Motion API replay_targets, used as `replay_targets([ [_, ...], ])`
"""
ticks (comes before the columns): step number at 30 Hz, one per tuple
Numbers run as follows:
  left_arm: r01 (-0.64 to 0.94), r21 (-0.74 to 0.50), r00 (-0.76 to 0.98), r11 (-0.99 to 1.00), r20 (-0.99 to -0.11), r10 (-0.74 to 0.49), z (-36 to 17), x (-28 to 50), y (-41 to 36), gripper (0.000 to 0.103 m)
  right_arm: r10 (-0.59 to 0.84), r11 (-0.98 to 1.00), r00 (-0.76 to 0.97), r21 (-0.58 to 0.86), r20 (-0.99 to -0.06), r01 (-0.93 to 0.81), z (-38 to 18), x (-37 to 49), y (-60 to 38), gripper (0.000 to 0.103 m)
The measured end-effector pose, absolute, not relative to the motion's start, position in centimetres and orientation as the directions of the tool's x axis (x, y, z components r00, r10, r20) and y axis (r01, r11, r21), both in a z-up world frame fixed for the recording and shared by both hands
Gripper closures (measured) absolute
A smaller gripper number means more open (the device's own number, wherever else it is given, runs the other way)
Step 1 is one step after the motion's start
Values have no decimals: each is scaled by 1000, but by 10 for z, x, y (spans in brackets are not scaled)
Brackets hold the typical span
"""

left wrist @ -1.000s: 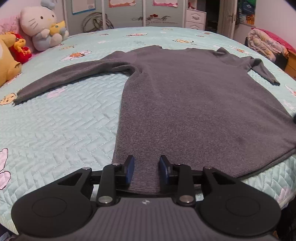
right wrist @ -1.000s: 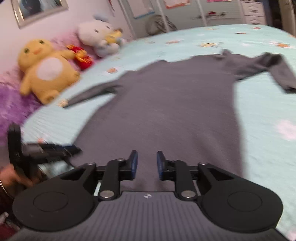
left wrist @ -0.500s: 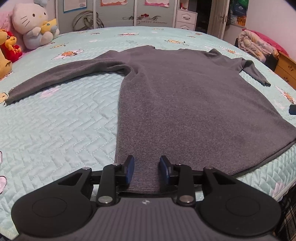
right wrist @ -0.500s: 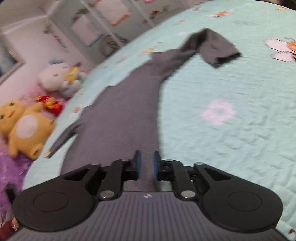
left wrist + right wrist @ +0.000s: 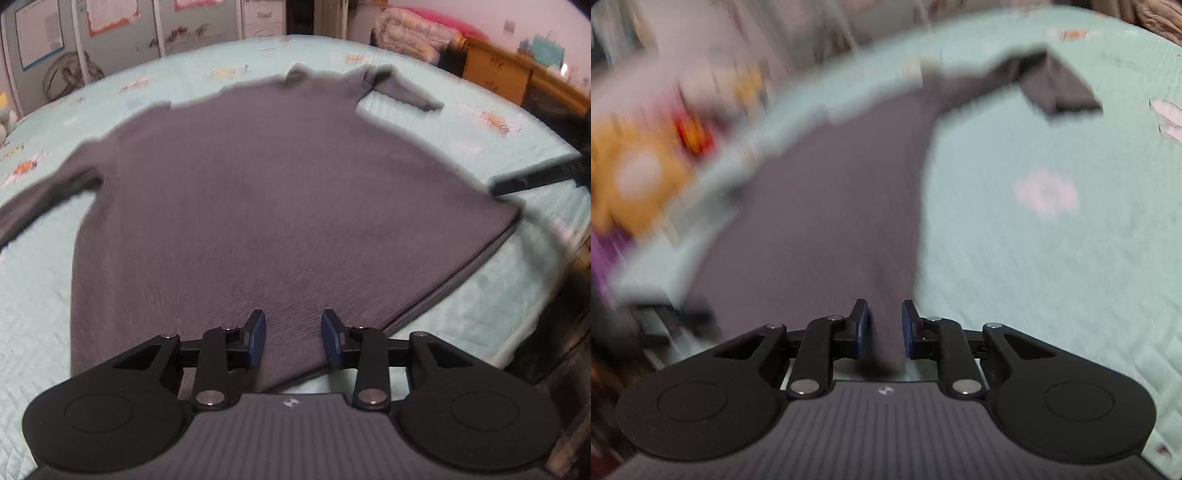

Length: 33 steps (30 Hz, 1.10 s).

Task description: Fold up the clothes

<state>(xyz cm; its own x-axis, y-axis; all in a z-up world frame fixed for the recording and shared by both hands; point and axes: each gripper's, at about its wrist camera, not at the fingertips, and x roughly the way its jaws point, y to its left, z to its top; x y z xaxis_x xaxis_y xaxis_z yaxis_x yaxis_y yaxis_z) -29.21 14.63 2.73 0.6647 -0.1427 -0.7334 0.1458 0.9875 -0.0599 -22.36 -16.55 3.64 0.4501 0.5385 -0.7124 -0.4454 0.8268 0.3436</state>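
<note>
Sweater (image 5: 280,206) flat on bed (image 5: 44,295), no fold made yet.

Garment lies spread face-down or face-up (cannot tell which) directly ahead of both grippers, its hem nearest them and its collar farthest away. Left gripper (image 5: 293,341) sits over the hem near the middle; its jaws are opening, with knit fabric showing in the gap but the pads not pressing on it. Right gripper (image 5: 884,330) sits at the hem corner on its own side; its jaws are closing, with a strip of the sweater (image 5: 827,206) between them, pads not yet visibly clamped. One sleeve (image 5: 1056,88) lies doubled over far ahead of the right gripper; the other sleeve (image 5: 40,199) extends away to the left gripper's left. Remaining, as judged: secure the hem, fold sleeves and body.
</note>
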Motion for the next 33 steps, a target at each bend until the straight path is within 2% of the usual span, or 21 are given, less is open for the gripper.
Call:
replay_targets([
  [1, 105, -123, 659, 987, -735, -162, 29, -292, 158, 67, 539, 823, 457, 327, -708, -464, 37, -229, -167, 87],
  [4, -14, -208, 681, 978, -718, -143, 41, -299, 189, 73, 539, 818, 481, 295, -692, -493, 45, -241, -171, 84],
  [8, -152, -277, 750, 949, -658, -72, 64, -329, 227, 72, 592, 788, 530, 295, -608, -541, 61, -251, -170, 82],
  [9, -176, -265, 756, 948, -653, -42, 68, -336, 232, 71, 596, 786, 532, 300, -601, -541, 60, -251, -170, 80],
  [12, -239, -217, 748, 946, -662, 37, 71, -356, 241, 70, 566, 810, 460, 357, -685, -465, 34, -237, -174, 81],
  [16, -265, -182, 742, 947, -666, 80, 67, -373, 241, 66, 640, 766, 434, 480, -634, -428, 41, -236, -195, 80],
  [19, -279, -163, 723, 946, -684, 95, 61, -371, 242, 65, 633, 774, 481, 499, -606, -389, 53, -233, -207, 80],
  [20, -278, -162, 725, 947, -682, 97, 61, -373, 242, 65, 622, 783, 495, 493, -607, -379, 55, -233, -210, 79],
  [23, -232, -28, 740, 972, -654, 158, 63, -385, 228, 65, 616, 788, 504, 470, -606, -397, 57, -239, -210, 79],
  [26, -104, 105, 747, 989, -648, 148, 57, -393, 203, 65, 653, 749, 470, 418, -594, -514, 59, -254, -188, 78],
  [29, 16, 161, 720, 987, -686, 101, 41, -388, 183, 68, 695, 686, 406, 379, -593, -621, 60, -268, -155, 79],
  [33, 65, 225, 711, 972, -694, 114, 32, -375, 177, 69, 721, 631, 342, 367, -603, -683, 59, -279, -119, 78],
])
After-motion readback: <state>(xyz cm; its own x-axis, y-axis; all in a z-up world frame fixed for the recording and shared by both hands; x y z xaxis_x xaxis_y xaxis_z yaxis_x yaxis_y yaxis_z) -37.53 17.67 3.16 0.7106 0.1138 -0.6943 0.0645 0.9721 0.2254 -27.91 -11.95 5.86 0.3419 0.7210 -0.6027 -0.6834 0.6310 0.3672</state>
